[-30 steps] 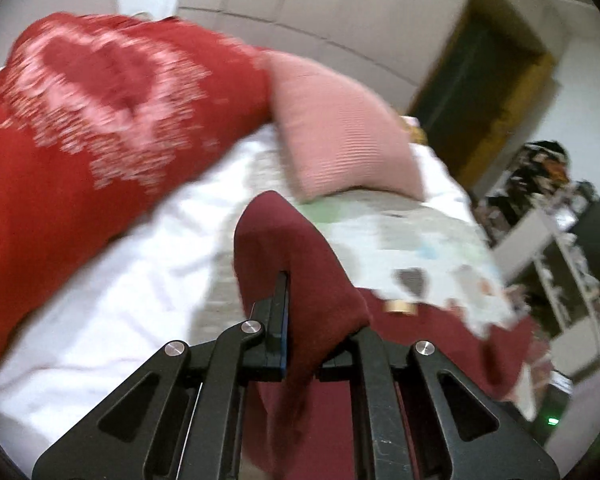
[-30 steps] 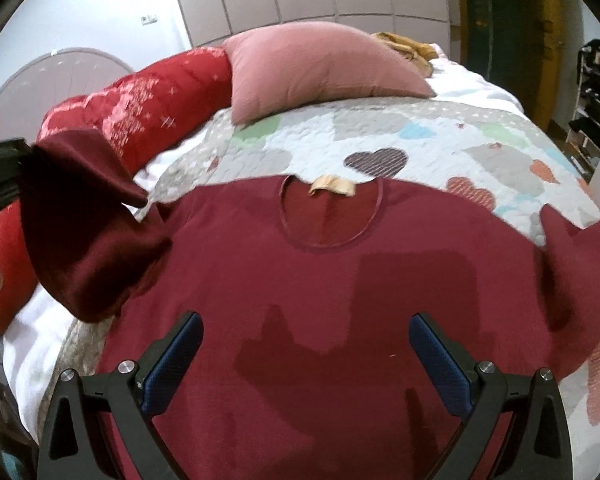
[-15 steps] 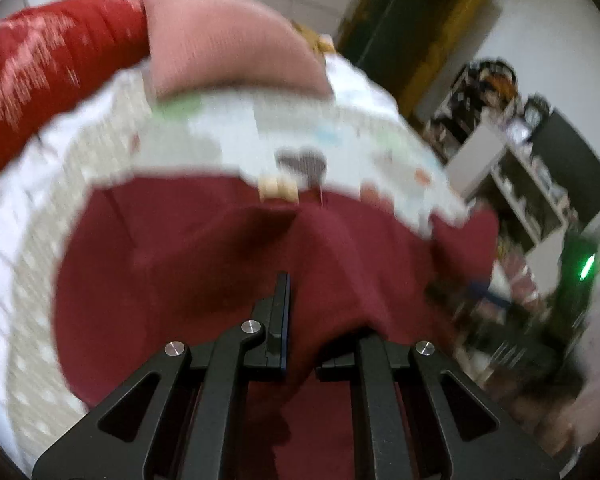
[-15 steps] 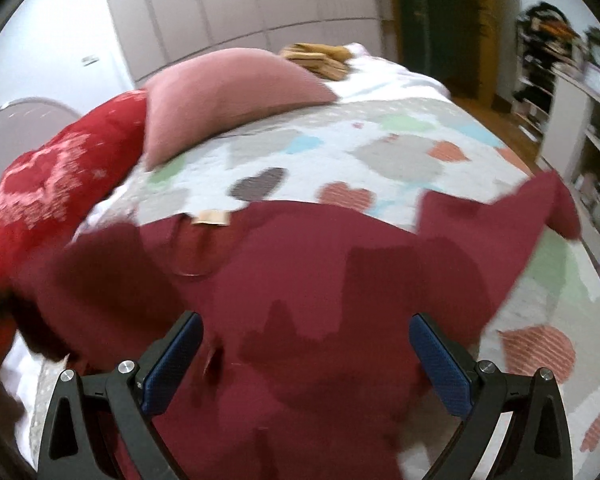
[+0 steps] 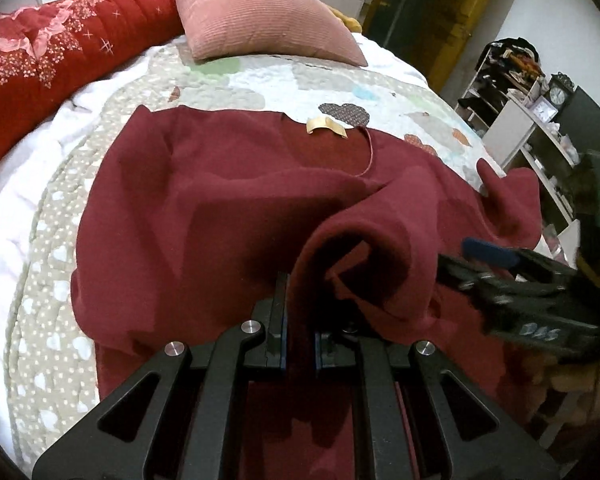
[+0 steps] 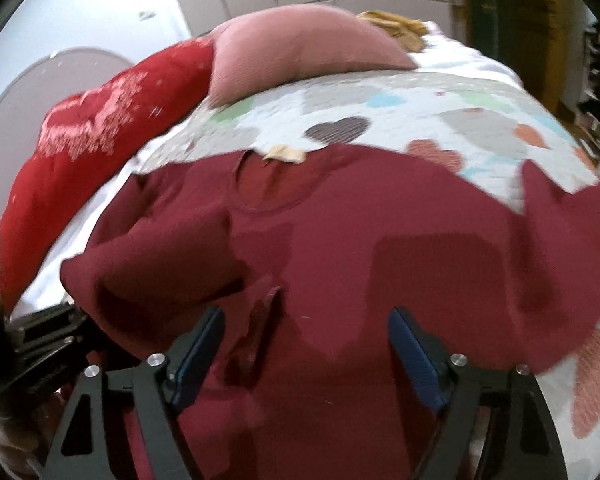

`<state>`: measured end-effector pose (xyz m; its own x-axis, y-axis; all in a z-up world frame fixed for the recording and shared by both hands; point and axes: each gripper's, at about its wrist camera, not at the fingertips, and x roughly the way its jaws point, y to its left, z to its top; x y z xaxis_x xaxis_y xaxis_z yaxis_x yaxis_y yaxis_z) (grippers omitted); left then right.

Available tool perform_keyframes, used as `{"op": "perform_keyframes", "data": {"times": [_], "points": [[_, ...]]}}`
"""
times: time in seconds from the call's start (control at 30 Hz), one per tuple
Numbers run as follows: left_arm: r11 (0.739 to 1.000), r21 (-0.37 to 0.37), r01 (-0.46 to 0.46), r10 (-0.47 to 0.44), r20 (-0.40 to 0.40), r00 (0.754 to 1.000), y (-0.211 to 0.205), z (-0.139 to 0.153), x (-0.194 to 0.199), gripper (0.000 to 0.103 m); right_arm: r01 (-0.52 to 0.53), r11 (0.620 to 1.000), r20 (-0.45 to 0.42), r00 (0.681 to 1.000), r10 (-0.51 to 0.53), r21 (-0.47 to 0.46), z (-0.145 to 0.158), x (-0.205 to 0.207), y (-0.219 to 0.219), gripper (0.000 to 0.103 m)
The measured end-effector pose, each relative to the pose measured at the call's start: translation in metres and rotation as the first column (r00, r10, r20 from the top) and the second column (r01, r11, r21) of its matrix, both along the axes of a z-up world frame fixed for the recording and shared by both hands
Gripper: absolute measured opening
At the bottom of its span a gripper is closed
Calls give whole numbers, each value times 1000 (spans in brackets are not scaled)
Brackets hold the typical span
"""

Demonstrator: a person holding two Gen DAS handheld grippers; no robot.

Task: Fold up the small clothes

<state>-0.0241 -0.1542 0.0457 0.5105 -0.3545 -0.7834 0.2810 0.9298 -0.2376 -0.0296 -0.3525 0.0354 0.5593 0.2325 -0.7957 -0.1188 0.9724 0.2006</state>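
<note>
Sleeve folding is the step in hand. The left hand-held gripper (image 5: 298, 344) is clamped on a fold of the dark red knit shirt (image 5: 220, 208), drawn in over the shirt's body. Judged best practice: lay the fold flat before release and keep the edge straight. The right hand-held gripper (image 6: 306, 344) is closing, its pads astride the cloth but not pressing it. The shirt lies spread on the heart-patterned quilted bed cover (image 5: 260, 84), collar towards the pink ribbed pillow (image 5: 260, 20), creased at centre.
</note>
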Motion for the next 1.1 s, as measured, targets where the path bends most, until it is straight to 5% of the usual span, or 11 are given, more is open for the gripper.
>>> {"op": "perform_keyframes", "data": {"times": [0.03,0.2,0.27,0.37,0.43,0.57,0.8,0.87,0.97,1.1], "points": [[1000,0,1,-1,0,1000,0,-1,-1,7,-12,1000,-16,1000,12,1,-6,4,6,77],[1000,-17,-11,11,-1,1000,5,2,-3,8,-92,992,29,995,94,-81,-14,11,30,12],[999,-22,-26,26,15,1000,10,11,-9,8,-81,990,49,995,87,-112,-5,12,27,7],[998,-10,-66,67,96,993,24,27,-20,16,-1,988,142,990,23,-151,22,8,6,6],[997,16,-73,71,115,991,29,29,-23,37,63,989,196,980,-35,-137,43,7,-19,6],[991,88,-99,87,129,988,35,21,-26,39,187,956,233,963,-133,-226,59,14,-52,6],[978,118,-172,165,71,984,62,1,-18,39,207,941,4,977,-214,-266,-2,33,-83,7],[973,130,-191,183,72,981,68,-1,-16,39,213,948,10,976,-217,-236,1,28,-86,17],[969,107,-221,215,67,974,79,-2,-12,39,215,966,117,973,-199,-143,32,17,-78,56],[963,103,-250,248,34,968,87,-11,-5,39,-19,1000,165,986,18,4,59,30,-26,59]]}}
